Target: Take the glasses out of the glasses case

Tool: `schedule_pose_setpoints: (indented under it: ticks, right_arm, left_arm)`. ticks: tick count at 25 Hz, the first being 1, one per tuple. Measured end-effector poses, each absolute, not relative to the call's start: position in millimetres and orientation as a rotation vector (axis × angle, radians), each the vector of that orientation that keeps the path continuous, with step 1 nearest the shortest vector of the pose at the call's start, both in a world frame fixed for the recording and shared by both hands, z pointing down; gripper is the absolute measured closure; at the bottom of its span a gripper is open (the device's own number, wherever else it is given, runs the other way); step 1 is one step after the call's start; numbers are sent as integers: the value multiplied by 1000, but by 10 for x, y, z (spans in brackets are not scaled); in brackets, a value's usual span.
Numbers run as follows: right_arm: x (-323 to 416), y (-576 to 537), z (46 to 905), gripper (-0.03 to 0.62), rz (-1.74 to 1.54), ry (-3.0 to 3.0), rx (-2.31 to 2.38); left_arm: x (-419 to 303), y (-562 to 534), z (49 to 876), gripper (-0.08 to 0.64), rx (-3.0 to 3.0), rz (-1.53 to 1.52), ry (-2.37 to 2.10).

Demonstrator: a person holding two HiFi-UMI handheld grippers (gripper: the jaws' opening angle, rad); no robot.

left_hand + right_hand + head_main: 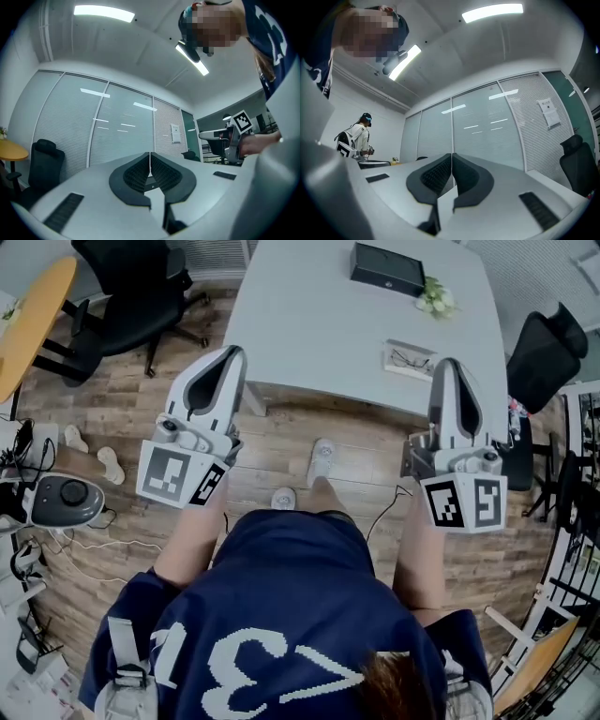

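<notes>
One glasses case lies on the grey counter, close to the near edge and toward the person's right. It looks open: a pale, flat rectangle with dark-framed glasses lying in it. It is small in the head view, so no lid can be made out.

Long axis of the case: roughly left to right, along the counter's near edge and slightly slanted.

Farther back on the counter are a black box and a sprig of flowers, both well apart from the case.

Right tool: its tip points forward at the counter's near edge, just to the right of the case in the head view. It is the nearer of the two.

Left tool: its tip is by the counter's near left corner, well apart from the case.

Neither tool touches the case.

Right gripper view: the right tool has its jaws pressed together with nothing between them. It is aimed upward at glass walls and ceiling lights, so the case is out of its sight.

Left gripper view: the left tool is likewise closed and empty, and tilted upward.

Judgement: the task is not yet begun. The coming reach probably falls to the right tool, which must tip down, part its jaws and travel a little forward and to its left. It should approach across the short side of the case so the jaws can straddle the frame.
</notes>
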State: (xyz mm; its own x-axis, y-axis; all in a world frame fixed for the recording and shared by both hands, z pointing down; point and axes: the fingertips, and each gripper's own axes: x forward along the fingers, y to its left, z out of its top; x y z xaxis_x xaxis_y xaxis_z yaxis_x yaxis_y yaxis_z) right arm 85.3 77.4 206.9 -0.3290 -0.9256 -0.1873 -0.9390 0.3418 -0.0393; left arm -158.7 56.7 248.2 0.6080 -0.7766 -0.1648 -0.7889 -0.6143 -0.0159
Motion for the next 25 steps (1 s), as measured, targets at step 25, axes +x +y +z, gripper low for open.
schedule_pose_setpoints:
  ticks: [25]
  right_arm:
    - [1823, -1837, 2033, 566, 0, 2473, -1547]
  left_arm:
    - [-699, -1793, 2425, 540, -2650, 186, 1517]
